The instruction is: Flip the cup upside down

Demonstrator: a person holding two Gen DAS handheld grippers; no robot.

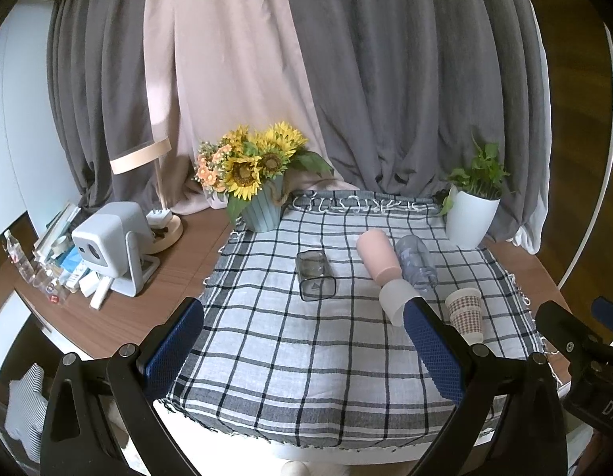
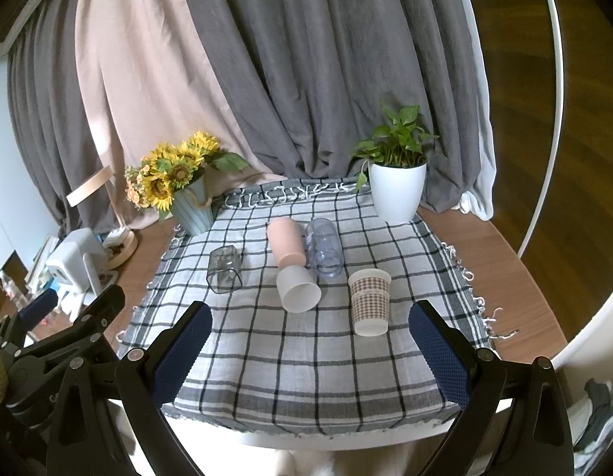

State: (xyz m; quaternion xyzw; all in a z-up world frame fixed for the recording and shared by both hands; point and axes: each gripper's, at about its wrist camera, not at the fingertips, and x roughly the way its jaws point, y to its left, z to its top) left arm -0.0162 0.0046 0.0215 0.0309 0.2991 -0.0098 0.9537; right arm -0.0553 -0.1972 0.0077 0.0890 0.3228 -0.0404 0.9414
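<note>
Right now the brown-checked paper cup [image 2: 370, 302] is standing upside down, axis vertical, while both grippers, left [image 1: 302, 341] and right [image 2: 310, 341], are hovering wide open, empty.

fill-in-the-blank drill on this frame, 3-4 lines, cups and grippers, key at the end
1. The patterned paper cup stands ____ on the checked cloth.
2. The pink-and-white cup lies on its ____.
3. The clear bluish cup lies directly ____ the pink-and-white cup.
4. The right gripper and left gripper both have their jaws ____, holding nothing.

Missing words: upright; side; beside; open
</note>
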